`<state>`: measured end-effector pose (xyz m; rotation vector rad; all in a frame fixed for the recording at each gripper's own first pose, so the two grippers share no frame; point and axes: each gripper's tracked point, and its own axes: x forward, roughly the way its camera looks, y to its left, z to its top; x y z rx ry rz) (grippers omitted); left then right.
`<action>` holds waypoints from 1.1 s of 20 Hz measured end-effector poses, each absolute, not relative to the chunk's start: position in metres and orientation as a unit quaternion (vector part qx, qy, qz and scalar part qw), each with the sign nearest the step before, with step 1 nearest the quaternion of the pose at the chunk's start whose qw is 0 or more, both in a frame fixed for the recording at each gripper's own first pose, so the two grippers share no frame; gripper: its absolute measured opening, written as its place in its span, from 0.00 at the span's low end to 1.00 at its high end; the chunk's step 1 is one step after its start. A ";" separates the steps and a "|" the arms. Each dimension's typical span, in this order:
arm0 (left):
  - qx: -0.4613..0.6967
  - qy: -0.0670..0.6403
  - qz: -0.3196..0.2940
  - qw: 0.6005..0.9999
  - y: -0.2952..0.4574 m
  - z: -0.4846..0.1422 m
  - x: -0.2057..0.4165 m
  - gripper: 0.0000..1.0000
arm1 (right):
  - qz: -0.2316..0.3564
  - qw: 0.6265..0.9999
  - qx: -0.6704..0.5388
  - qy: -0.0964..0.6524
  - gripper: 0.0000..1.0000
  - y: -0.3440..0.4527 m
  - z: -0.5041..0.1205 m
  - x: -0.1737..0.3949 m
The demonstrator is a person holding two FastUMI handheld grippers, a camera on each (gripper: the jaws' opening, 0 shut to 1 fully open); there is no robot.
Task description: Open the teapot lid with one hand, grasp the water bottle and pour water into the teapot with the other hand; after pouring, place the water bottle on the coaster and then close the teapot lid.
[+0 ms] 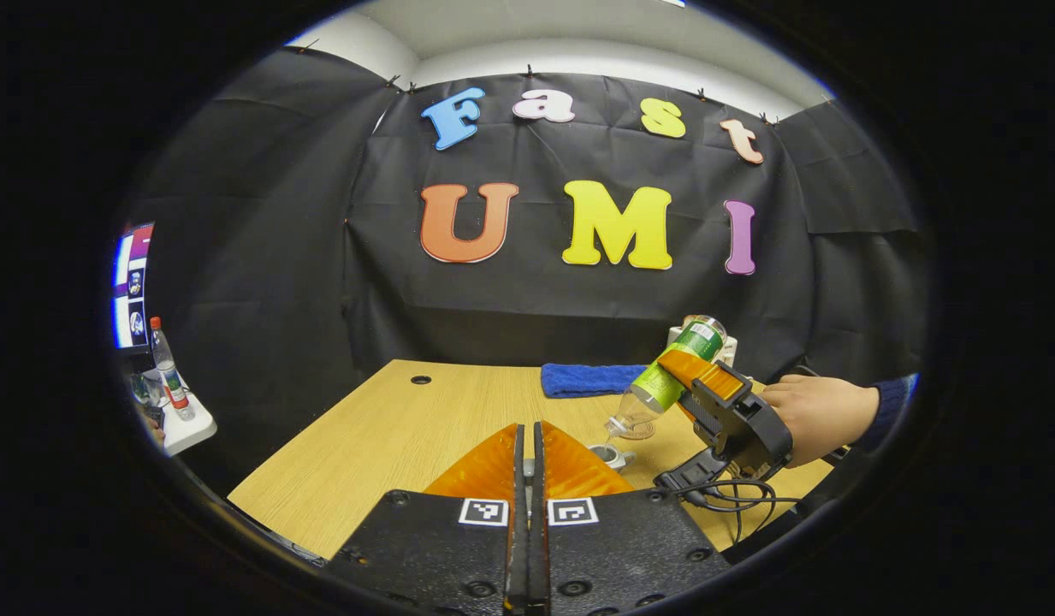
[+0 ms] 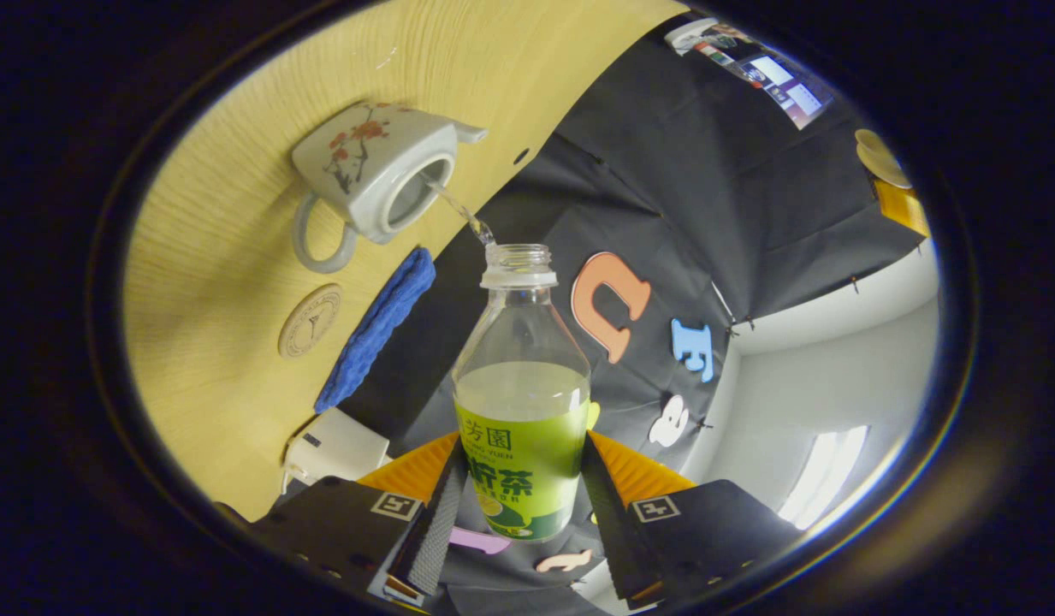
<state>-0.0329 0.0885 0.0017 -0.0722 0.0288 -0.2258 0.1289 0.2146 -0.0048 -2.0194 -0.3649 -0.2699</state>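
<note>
Right gripper view: water bottle (image 2: 522, 402) tilted teapotward (image 2: 375, 171).

Left gripper (image 1: 529, 445): black body, screws, two square black-white markers. Right gripper (image 1: 694, 376): black housing, trailing black cables (image 1: 732, 496); hand (image 1: 814, 415) with dark blue sleeve (image 1: 886, 402).

Light: bright, even, from overhead; pale window (image 2: 822, 488) glows.
Shadows: soft on the wooden table (image 1: 390, 436).
Focus: sharp centrally.
Edges: fisheye bending, colour fringing, slight blur at rims.
</note>
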 end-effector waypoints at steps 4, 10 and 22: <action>-0.035 0.019 -0.107 0.993 0.092 -0.003 -0.031 0.03 | -0.120 0.492 -0.849 -0.150 0.75 0.217 -0.007 0.129; -0.034 0.020 -0.106 0.994 0.090 -0.004 -0.028 0.03 | -0.119 0.489 -0.851 -0.150 0.74 0.217 -0.009 0.129; -0.040 0.006 -0.096 0.995 0.091 0.002 -0.028 0.03 | -0.030 0.791 -0.609 -0.044 0.77 0.172 -0.058 0.143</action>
